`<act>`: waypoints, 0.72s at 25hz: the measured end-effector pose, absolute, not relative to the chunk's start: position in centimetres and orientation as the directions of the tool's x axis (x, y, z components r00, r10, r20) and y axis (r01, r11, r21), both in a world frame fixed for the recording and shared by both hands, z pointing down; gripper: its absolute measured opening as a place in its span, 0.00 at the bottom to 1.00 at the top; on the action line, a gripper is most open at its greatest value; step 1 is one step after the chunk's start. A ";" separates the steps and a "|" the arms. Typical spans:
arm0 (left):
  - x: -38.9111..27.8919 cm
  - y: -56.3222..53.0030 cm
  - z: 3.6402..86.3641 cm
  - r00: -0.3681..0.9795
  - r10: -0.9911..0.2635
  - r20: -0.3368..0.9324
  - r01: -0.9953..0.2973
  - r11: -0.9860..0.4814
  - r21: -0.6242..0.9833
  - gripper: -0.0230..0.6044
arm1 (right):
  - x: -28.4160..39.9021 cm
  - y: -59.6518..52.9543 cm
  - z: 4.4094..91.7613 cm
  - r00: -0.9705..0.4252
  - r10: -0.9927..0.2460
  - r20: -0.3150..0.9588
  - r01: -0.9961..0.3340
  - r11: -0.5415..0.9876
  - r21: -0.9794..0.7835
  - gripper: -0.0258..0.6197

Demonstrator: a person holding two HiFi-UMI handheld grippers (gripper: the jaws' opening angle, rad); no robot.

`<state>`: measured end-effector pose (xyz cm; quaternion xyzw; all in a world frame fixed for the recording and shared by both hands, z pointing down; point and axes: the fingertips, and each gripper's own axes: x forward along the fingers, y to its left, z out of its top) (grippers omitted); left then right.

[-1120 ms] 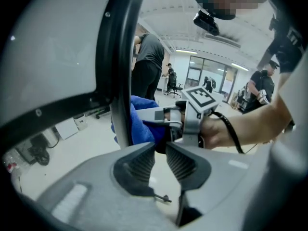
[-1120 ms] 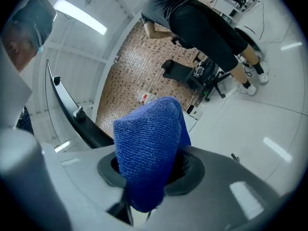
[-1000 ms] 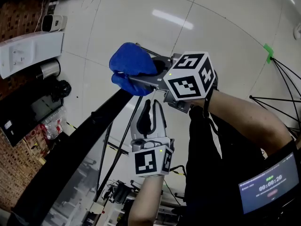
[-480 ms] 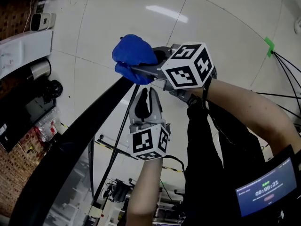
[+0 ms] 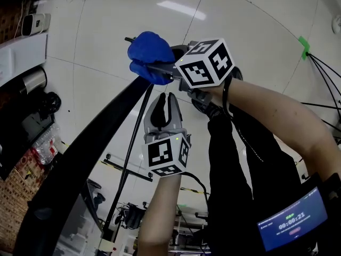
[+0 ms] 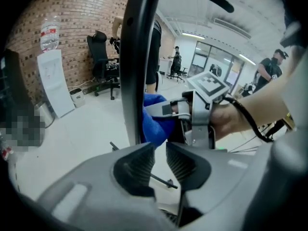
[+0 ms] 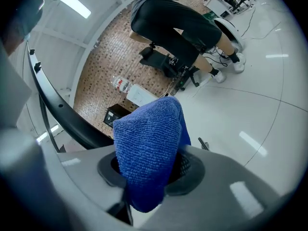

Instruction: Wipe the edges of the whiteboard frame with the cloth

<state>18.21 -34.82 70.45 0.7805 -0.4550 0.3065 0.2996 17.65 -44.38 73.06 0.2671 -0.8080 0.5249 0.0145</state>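
Has slid further down the black whiteboard frame (image 5: 96,140) since a second ago, both grippers together. Pinches the bunched blue cloth (image 5: 151,55) in the right gripper (image 5: 161,68), against the frame's edge near what looks like its far end. Holds the left gripper (image 5: 165,103) just below, jaws slightly apart on nothing. Could run off the narrow edge and wipe air; could snag and drag the cloth from the pinch; could knock the frame with the idle left gripper.

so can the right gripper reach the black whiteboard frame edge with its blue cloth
Probably yes: the right gripper, shut on the blue terry cloth, sits beside the black whiteboard frame; nothing stands between.
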 end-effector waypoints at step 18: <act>15.4 -33.3 75.7 0.352 -0.470 0.810 -0.923 -0.319 0.216 0.15 | 17.9 -43.8 84.4 -0.790 -0.410 0.455 -0.543 0.126 -0.830 0.25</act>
